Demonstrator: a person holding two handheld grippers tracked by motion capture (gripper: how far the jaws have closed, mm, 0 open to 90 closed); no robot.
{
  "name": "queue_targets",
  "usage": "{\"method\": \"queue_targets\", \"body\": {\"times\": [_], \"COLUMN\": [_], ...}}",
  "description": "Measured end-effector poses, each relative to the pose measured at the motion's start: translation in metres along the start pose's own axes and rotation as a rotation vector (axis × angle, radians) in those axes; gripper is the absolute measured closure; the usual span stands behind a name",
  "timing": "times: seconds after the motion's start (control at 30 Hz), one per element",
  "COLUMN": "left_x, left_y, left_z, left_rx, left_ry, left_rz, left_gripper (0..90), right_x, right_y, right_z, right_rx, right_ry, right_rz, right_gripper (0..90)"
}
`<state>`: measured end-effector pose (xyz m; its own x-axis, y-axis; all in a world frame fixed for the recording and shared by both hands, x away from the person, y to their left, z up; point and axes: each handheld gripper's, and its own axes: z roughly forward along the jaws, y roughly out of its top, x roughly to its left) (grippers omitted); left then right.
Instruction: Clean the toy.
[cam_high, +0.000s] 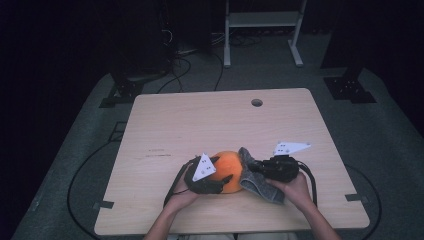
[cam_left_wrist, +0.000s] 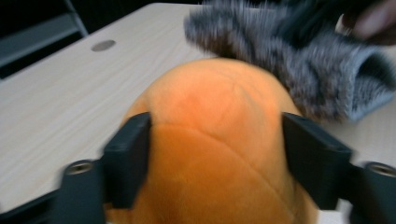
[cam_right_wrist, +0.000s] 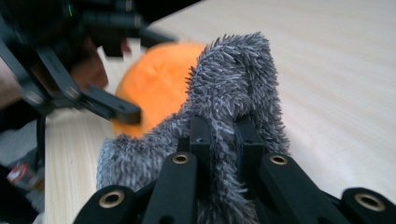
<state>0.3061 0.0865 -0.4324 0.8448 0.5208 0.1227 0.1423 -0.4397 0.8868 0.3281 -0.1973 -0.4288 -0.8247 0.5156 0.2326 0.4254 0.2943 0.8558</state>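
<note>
We work close to the near edge of the table (cam_high: 165, 125), a little left of its middle, and the far half up to the hole (cam_high: 257, 102) by the far edge lies bare, as do both side margins. The orange ball (cam_high: 229, 162) sits on the wood there. Our left gripper (cam_high: 220, 175) straddles it: its jaws stand at either flank of the ball, and in the left gripper view the pads (cam_left_wrist: 128, 154) lie against the orange skin, though the blur keeps us from telling how firmly they press. Our right gripper (cam_high: 254, 167) is clamped tight on a fold of the grey cloth (cam_high: 252, 177), the fur bunched between its two jaws. The cloth drapes against the right side of the ball and trails toward the near edge. We see no container on the table.
</note>
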Motion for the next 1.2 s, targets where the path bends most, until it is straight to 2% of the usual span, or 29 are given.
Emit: {"method": "queue_targets", "body": {"times": [0.03, 0.07, 0.1, 0.17, 0.2, 0.23, 0.27, 0.3, 0.33, 0.37, 0.4, 0.43, 0.47, 0.53, 0.6, 0.73, 0.77, 0.8, 0.87, 0.9, 0.93, 0.97, 1.0, 1.03, 1.07, 1.1, 1.17, 1.2], "left_x": [0.0, 0.006, 0.009, 0.011, 0.013, 0.013, 0.012, 0.012, 0.01, 0.01, 0.008, 0.008, 0.004, 0.003, 0.004, 0.007, 0.008, 0.01, 0.014, 0.013, 0.009, 0.009, 0.007, 0.007, 0.007, 0.007, 0.005, 0.004], "left_y": [0.0, 0.001, 0.002, 0.002, 0.0, 0.0, -0.004, -0.004, -0.006, -0.006, -0.006, -0.006, -0.006, -0.005, -0.007, -0.009, -0.008, -0.007, -0.004, -0.005, -0.007, -0.007, -0.008, -0.008, -0.009, -0.009, -0.009, -0.009], "left_z": [0.0, -0.004, -0.004, -0.004, -0.001, -0.001, 0.004, 0.004, 0.002, 0.002, 0.0, 0.0, 0.0, 0.0, 0.0, -0.002, -0.002, -0.003, -0.003, -0.002, -0.001, -0.001, -0.001, -0.001, -0.002, -0.002, -0.002, -0.002], "left_rx": [0.0, -0.016, -0.021, -0.01, 0.03, 0.03, 0.06, 0.06, 0.057, 0.057, 0.057, 0.057, 0.056, 0.059, 0.059, 0.053, 0.051, 0.043, 0.027, 0.039, 0.049, 0.049, 0.05, 0.05, 0.057, 0.06, 0.061, 0.058], "left_ry": [0.0, -0.008, 0.001, 0.001, -0.002, -0.002, -0.015, -0.015, -0.014, -0.014, 0.005, 0.005, 0.024, 0.029, 0.026, 0.01, -0.003, -0.017, -0.022, -0.013, 0.006, 0.006, 0.011, 0.011, 0.013, 0.018, 0.024, 0.018], "left_rz": [0.0, -0.056, -0.085, -0.1, -0.12, -0.12, -0.138, -0.138, -0.11, -0.11, -0.076, -0.076, -0.049, -0.035, -0.039, -0.054, -0.063, -0.087, -0.134, -0.127, -0.093, -0.093, -0.084, -0.084, -0.078, -0.072, -0.06, -0.051], "left_gripper": [18.4, 15.6, 11.7, 8.1, 5.9, 5.3, 6.0, 8.5, 15.3, 20.8, 26.8, 30.6, 33.1, 36.4, 36.5, 35.2, 32.0, 18.3, 15.0, 15.2, 23.4, 25.9, 27.8, 29.0, 29.0, 31.6, 31.5, 31.5], "right_x": [0.001, 0.002, 0.004, 0.007, 0.01, 0.01, 0.013, 0.013, 0.014, 0.014, 0.013, 0.013, 0.013, 0.014, 0.014, 0.018, 0.019, 0.022, 0.023, 0.023, 0.019, 0.019, 0.011, 0.011, 0.006, 0.0, 0.0, 0.003], "right_y": [-0.002, -0.003, -0.004, -0.003, -0.004, -0.004, -0.004, -0.004, -0.005, -0.005, -0.005, -0.005, -0.005, -0.002, 0.001, 0.003, 0.002, 0.001, 0.001, 0.001, -0.002, -0.002, -0.006, -0.006, -0.008, -0.01, -0.009, -0.007], "right_z": [0.003, 0.005, 0.005, 0.005, 0.007, 0.007, 0.007, 0.007, 0.008, 0.008, 0.008, 0.008, 0.007, 0.004, 0.0, 0.004, 0.007, 0.01, 0.01, 0.01, 0.009, 0.009, 0.008, 0.008, 0.006, 0.001, -0.002, -0.004], "right_rx": [0.013, 0.024, 0.03, 0.034, 0.04, 0.04, 0.05, 0.05, 0.054, 0.054, 0.054, 0.053, 0.054, 0.038, -0.004, 0.0, 0.006, 0.015, 0.013, 0.013, 0.016, 0.016, 0.036, 0.036, 0.05, 0.059, 0.038, -0.001], "right_ry": [0.016, 0.028, 0.029, 0.034, 0.041, 0.041, 0.042, 0.042, 0.034, 0.034, 0.034, 0.033, 0.03, 0.017, 0.03, 0.019, 0.021, 0.015, 0.014, 0.015, 0.013, 0.013, -0.013, -0.013, -0.036, -0.062, -0.047, -0.014], "right_rz": [0.002, -0.001, -0.011, -0.019, -0.032, -0.032, -0.044, -0.044, -0.049, -0.049, -0.049, -0.051, -0.052, -0.064, -0.046, -0.066, -0.07, -0.082, -0.085, -0.088, -0.072, -0.072, -0.043, -0.043, -0.031, 0.001, 0.007, 0.009], "right_gripper": [80.5, 80.5, 80.5, 80.5, 80.5, 80.5, 80.5, 80.5, 80.5, 80.5, 80.5, 80.5, 80.5, 80.5, 80.5, 80.5, 80.5, 80.5, 80.5, 80.5, 80.5, 80.5, 80.5, 80.5, 80.5, 80.6, 80.6, 80.6]}}
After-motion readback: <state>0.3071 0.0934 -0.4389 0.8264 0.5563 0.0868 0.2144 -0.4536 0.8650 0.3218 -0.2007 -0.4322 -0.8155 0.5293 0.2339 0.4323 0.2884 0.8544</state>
